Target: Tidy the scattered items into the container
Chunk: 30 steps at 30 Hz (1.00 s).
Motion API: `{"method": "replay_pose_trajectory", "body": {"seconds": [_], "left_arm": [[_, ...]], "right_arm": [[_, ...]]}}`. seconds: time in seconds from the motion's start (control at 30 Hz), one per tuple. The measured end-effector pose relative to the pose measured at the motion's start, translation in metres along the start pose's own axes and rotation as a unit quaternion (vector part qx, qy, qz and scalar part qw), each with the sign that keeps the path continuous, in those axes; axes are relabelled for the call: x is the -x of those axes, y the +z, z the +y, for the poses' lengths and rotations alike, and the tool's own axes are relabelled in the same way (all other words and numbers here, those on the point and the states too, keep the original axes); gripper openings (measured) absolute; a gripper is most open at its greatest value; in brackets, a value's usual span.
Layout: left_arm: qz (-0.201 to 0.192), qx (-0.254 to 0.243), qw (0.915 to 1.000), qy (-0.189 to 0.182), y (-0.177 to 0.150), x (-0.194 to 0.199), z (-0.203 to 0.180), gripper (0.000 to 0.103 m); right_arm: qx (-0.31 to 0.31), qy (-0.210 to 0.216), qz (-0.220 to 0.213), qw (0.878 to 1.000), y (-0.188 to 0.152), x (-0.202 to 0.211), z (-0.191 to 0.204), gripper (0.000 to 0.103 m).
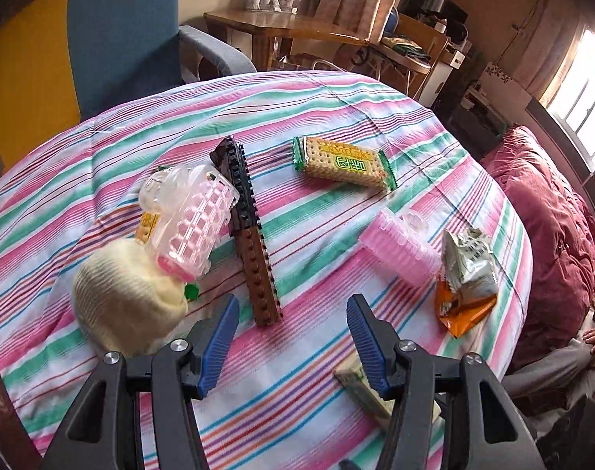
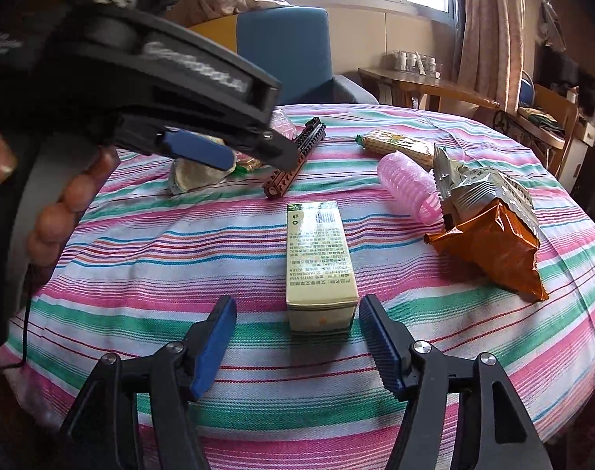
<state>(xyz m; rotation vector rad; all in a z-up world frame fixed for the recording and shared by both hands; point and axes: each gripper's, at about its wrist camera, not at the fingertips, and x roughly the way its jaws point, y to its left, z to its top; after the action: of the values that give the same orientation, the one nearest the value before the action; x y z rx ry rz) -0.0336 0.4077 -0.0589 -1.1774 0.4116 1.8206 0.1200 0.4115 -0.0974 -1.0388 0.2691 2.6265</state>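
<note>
Several small items lie scattered over a round table draped in a striped cloth [image 1: 336, 94], with no container identifiable in either view. Nearest the right gripper [image 2: 297, 315], a pale yellow carton [image 2: 321, 262] lies flat, its near end just ahead of the blue pads, which stand wide apart and hold nothing. Beyond it a brown-and-black toy brick bar [image 1: 250, 231] stretches lengthwise across the middle of the cloth. Left of the bar, a clear plastic case holding a pink hair roller [image 1: 188, 219] leans tilted against a cream knitted hat [image 1: 125, 297], partly covering a cracker packet beneath it. Right of the bar, a green-edged packet of crackers [image 1: 344, 162] lies apart, and nearer the table's edge a loose pink hair roller [image 1: 399, 252] touches a crumpled orange-and-silver snack bag [image 1: 466, 278]. The left gripper [image 1: 293, 309] hovers above the near end of the brick bar, its jaws spread wide and empty; in the right wrist view its black body crosses the upper left and hides part of the hat and case. A blue armchair [image 1: 121, 31] stands behind the table, a wooden side table [image 1: 282, 27] beyond it, and a red quilt [image 1: 548, 211] lies to the right.
</note>
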Motion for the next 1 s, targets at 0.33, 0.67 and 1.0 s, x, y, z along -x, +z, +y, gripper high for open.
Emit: {"method": "replay_pose_trajectory", "body": {"seconds": [0.33, 0.67, 1.0], "left_arm": [[0.008, 0.005, 0.9984, 0.055, 0.027, -0.041, 0.009, 0.051], [0.011, -0.029, 0.9977, 0.061, 0.014, -0.034, -0.001, 0.025], [0.006, -0.048, 0.9976, 0.05, -0.039, 0.001, 0.002, 0.023]], "right_arm": [[0.004, 0.012, -0.007, 1.0, -0.001, -0.004, 0.002, 0.08], [0.009, 0.009, -0.007, 1.0, -0.003, -0.004, 0.003, 0.082], [0.017, 0.002, 0.006, 1.0, -0.008, 0.006, -0.001, 0.082]]}}
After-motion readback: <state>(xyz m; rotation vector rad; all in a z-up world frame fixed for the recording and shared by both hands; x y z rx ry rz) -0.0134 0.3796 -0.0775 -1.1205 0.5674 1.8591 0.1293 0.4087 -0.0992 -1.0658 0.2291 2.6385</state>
